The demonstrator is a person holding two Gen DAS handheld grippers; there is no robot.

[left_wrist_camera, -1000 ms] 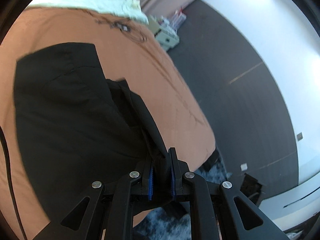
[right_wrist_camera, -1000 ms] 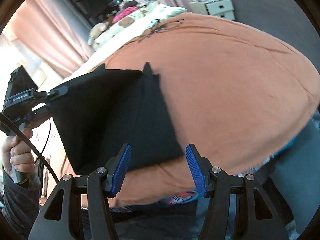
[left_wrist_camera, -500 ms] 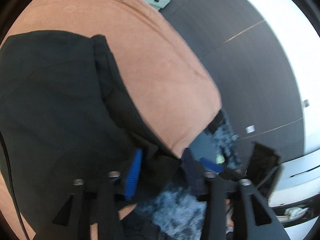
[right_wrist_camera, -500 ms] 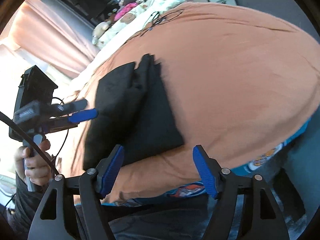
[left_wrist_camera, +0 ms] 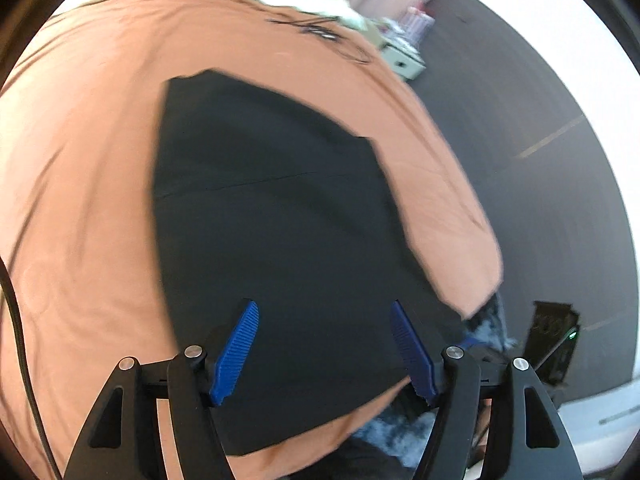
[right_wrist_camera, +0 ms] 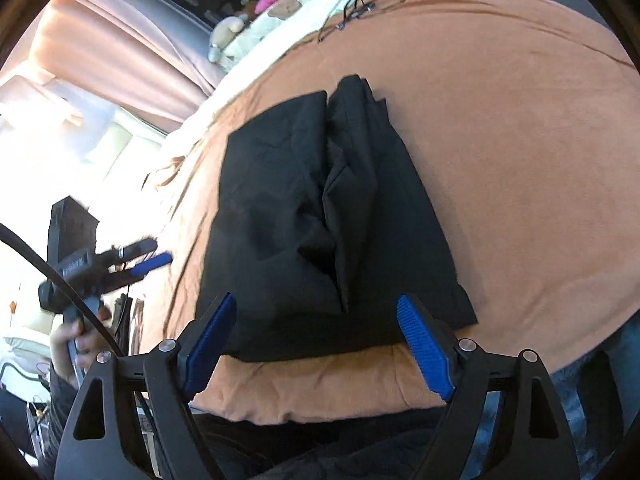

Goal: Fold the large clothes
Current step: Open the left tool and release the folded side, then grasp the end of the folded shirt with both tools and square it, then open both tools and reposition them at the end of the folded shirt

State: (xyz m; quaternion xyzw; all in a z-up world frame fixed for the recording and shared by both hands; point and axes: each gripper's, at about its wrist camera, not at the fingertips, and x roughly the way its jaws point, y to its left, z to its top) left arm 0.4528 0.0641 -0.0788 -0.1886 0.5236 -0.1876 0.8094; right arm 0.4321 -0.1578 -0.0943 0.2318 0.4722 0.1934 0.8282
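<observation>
Garment (right_wrist_camera: 320, 216), black and folded into a thick block, lay flat on the orange bedspread (right_wrist_camera: 500, 160), close to the near edge of the bed. In the right wrist view its top layer showed a lengthwise crease down the middle, with extra layers bunched along the right side and poking out at the far end.

Left gripper (left_wrist_camera: 324, 344) hovered above the near part of the garment with its blue pads (left_wrist_camera: 236, 348) spread wide; its jaws had just been opening, and nothing sat between them, the cloth lying below on the bed. In the right wrist view this gripper (right_wrist_camera: 148, 258) appeared off to the left of the garment, clear of the cloth, held by a hand (right_wrist_camera: 76, 344).

Right gripper (right_wrist_camera: 320, 344) was likewise spread, its jaws having just been opening, with no cloth pinched. The garment's near edge lay beyond and below its fingertips, roughly centred in the gap between them.

A tangled cable (right_wrist_camera: 356, 4) rested on the far part of the bedspread, well apart from the garment.
</observation>
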